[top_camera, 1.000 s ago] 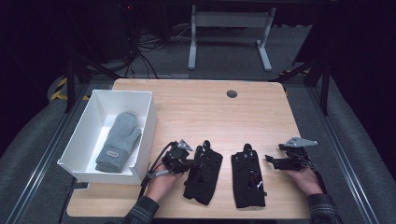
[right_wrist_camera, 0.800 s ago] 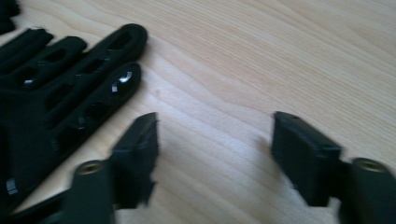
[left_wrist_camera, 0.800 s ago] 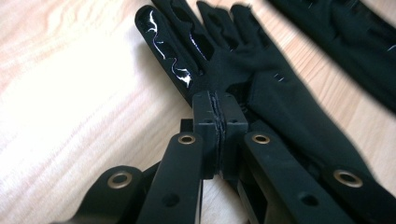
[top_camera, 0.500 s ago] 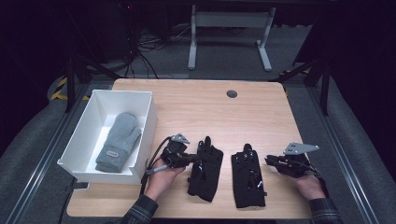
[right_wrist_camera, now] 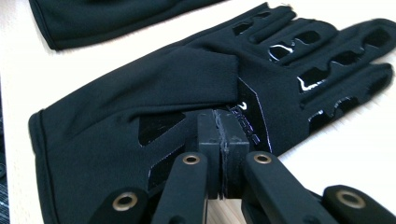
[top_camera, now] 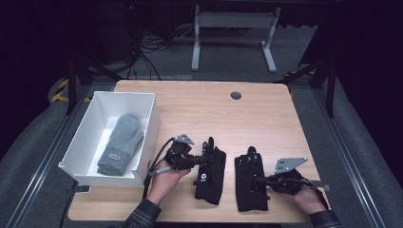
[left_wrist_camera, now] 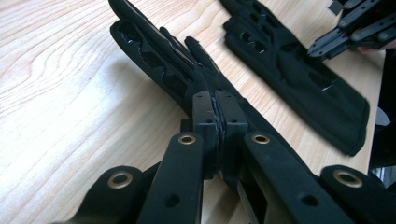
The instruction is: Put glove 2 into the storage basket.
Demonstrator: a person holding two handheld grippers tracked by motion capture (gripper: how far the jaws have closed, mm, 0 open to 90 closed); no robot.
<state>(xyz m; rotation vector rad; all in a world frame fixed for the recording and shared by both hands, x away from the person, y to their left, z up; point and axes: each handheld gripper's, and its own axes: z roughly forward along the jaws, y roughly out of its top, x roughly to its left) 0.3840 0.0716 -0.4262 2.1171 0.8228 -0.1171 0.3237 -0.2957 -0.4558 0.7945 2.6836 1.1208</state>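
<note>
Two black gloves lie near the front edge of the wooden table (top_camera: 199, 109). My left gripper (top_camera: 198, 161) (left_wrist_camera: 218, 100) is shut on the left edge of the left black glove (top_camera: 211, 183) (left_wrist_camera: 154, 60), whose fingers rise a little off the wood. The right black glove (top_camera: 247, 192) (right_wrist_camera: 163, 79) lies flat, and my right gripper (top_camera: 259, 180) (right_wrist_camera: 222, 121) is shut on a fold of it near the thumb. Farther off in the left gripper view, the right black glove (left_wrist_camera: 299, 70) and the right gripper (left_wrist_camera: 313, 49) also appear.
A white box (top_camera: 151, 118) stands at the table's left with a grey mitten (top_camera: 121, 142) inside. A round cable hole (top_camera: 236, 95) sits near the far edge. Beyond the table are a metal stand (top_camera: 233, 19) and cables on the floor.
The left glove has shifted and tilted slightly with the left gripper. The right gripper has moved in from the right onto the right glove.
</note>
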